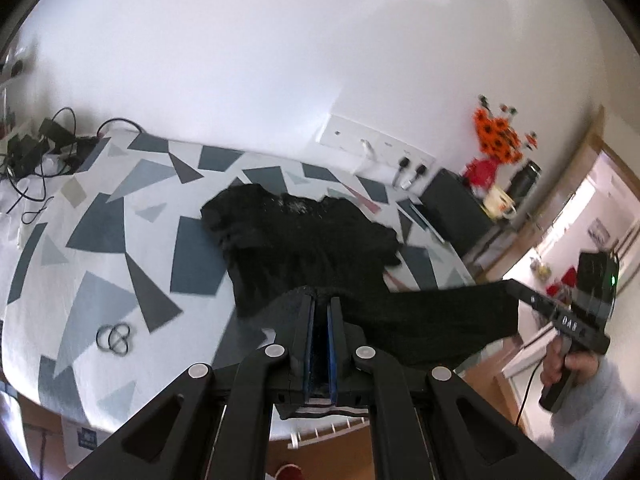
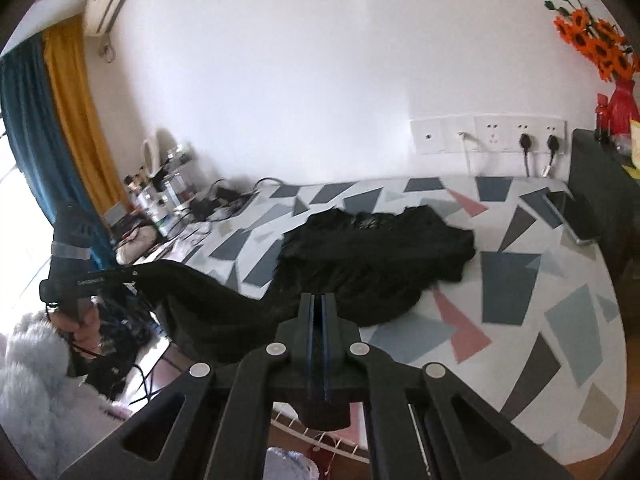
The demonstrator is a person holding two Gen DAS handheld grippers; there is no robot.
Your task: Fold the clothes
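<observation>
A black garment (image 1: 304,240) (image 2: 380,248) lies with its far part on the surface under a geometric-patterned cloth (image 1: 100,220) (image 2: 520,280). Its near hem is lifted off the surface and stretched between both grippers. My left gripper (image 1: 323,300) is shut on one end of the hem, with black fabric bunched over its tips. My right gripper (image 2: 323,298) is shut on the other end. Each gripper shows in the other's view, held in a hand with a fluffy pale sleeve: the right gripper (image 1: 512,286) at the right edge, the left gripper (image 2: 134,274) at the left.
Black hair ties (image 1: 115,338) lie on the cloth to the left of the garment. Chargers and cables (image 1: 40,148) crowd the far left corner beside bottles (image 2: 168,196). A black box (image 1: 456,208), a mug (image 1: 498,202) and orange flowers (image 1: 496,136) stand far right under wall sockets (image 2: 492,134).
</observation>
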